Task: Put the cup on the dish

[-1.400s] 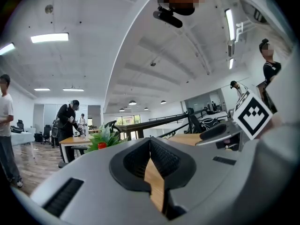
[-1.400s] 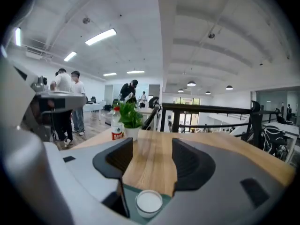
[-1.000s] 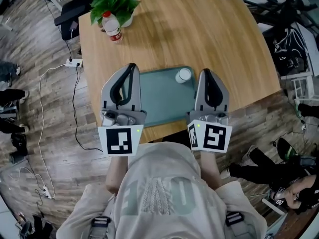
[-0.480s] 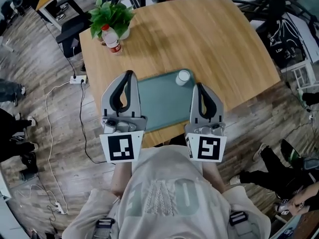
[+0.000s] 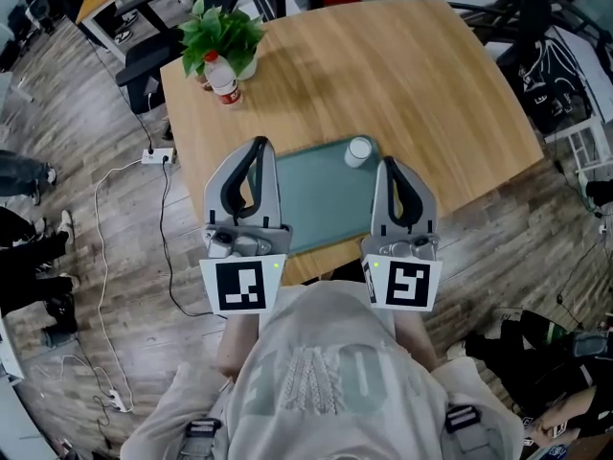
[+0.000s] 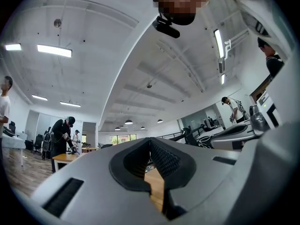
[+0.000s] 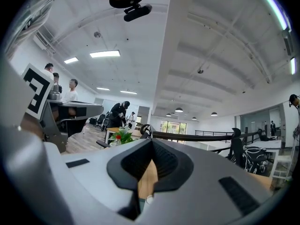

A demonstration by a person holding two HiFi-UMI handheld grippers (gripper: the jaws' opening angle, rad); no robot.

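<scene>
The cup [image 5: 359,150] is small, white and round, with an open top. It stands at the far right corner of the dish [image 5: 321,199]. It seems to be inside the rim, but from above this is hard to judge. The dish is a flat rectangle with rounded corners, smooth and dull green. It lies at the near edge of the pale wooden tabletop [image 5: 412,75].

The left tongs [image 5: 257,148] and the right tongs [image 5: 390,166] are grey plastic with black ribbed pads. Both are closed and empty, one over each short side of the dish.
</scene>
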